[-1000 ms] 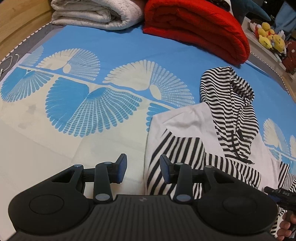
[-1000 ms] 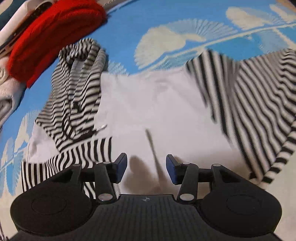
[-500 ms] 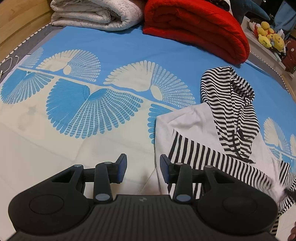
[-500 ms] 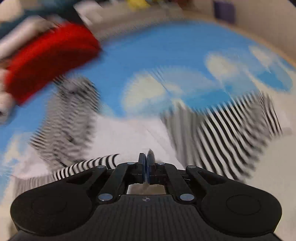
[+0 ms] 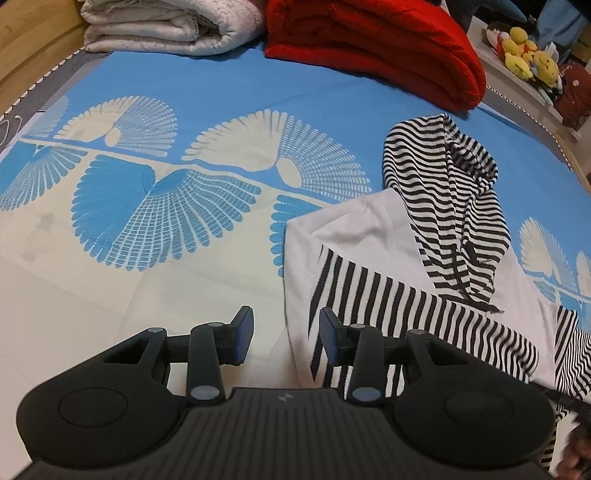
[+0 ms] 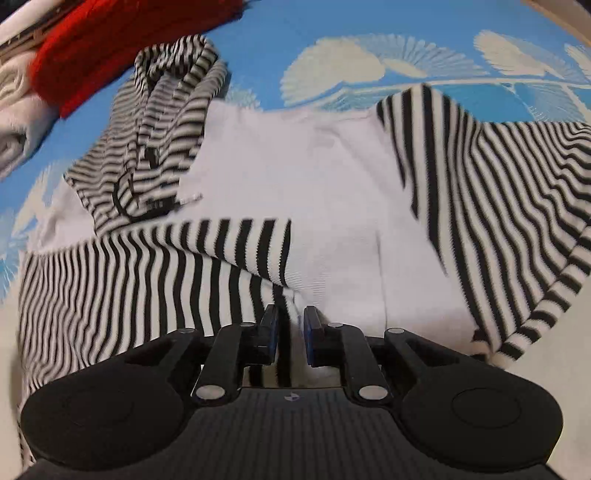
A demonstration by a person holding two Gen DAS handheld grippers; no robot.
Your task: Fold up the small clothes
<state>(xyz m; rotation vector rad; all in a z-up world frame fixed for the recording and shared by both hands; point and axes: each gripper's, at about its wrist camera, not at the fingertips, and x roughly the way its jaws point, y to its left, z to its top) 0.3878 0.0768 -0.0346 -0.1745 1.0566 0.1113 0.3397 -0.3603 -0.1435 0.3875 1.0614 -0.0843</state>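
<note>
My left gripper [image 5: 286,332] hangs open above the bed sheet [image 5: 184,266], beside the hoodie [image 5: 369,236]. My right gripper [image 6: 290,328] has just been opening slightly, the striped sleeve [image 6: 166,273] lying between its jaws.

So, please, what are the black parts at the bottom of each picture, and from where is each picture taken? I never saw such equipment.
There is no robot. A person holds a black two-finger gripper in each hand, and each has a camera looking along its fingers. One picture comes from the left gripper, the other from the right gripper. Both look down on a blue bed sheet printed with cream fans. On it lies a white hooded top with black-and-white striped hood and sleeves, one sleeve folded across its body. Behind are a folded red blanket and a folded whitish quilt. The left gripper is open and empty. The right gripper's jaws have just been opening; sleeve fabric shows in the narrow gap, apparently unpinched.
</note>
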